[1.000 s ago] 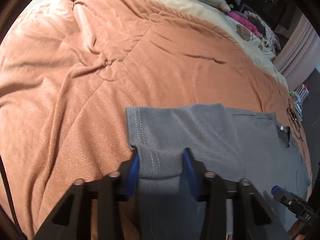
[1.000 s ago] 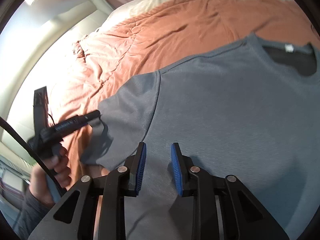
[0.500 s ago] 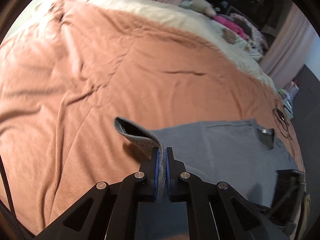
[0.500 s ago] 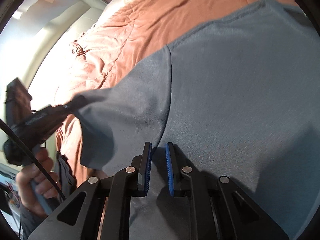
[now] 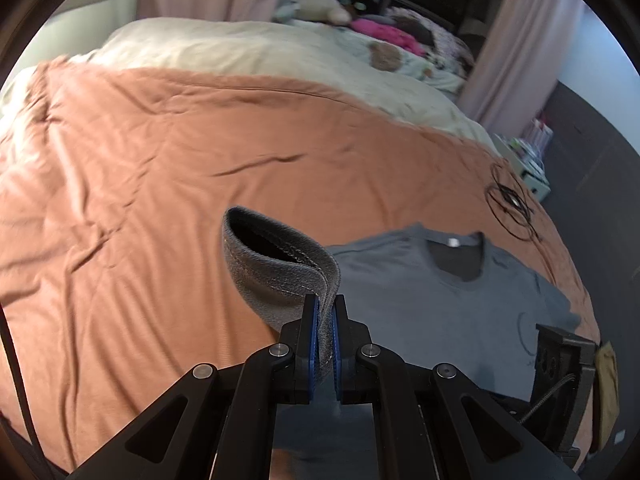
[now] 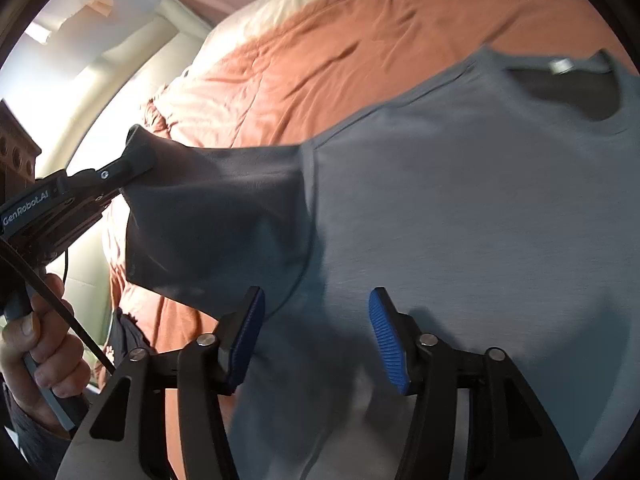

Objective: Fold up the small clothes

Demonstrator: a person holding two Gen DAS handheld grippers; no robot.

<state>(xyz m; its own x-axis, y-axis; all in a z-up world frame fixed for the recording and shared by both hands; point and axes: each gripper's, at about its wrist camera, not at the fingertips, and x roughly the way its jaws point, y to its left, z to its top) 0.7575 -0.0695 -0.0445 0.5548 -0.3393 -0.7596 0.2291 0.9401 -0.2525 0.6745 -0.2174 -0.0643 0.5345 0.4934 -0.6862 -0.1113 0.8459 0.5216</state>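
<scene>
Pinching the sleeve hem of the grey T-shirt, the left gripper is holding it lifted off the orange bedspread, blue pads pressed tight on the doubled fabric. The sleeve opening is gaping as a dark loop just above the jaws. In the right wrist view that same left gripper is showing at the left edge, sleeve stretching taut from its tip back to the shirt body, a hand gripping its handle below.

The right gripper is hovering over the shirt's lower body, jaws opening, blue pads standing apart with only flat cloth lying beneath them, nothing clamped between them. Whether the fingertips are touching the cloth is unclear.

The T-shirt is lying spread on the bedspread, neckline with a small white label facing the far side. A cream blanket is covering the bed beyond the orange one, with plush toys and pink clothes piling at the far end, blurred. A black cable tangle is sitting on the bedspread near the shirt collar.
</scene>
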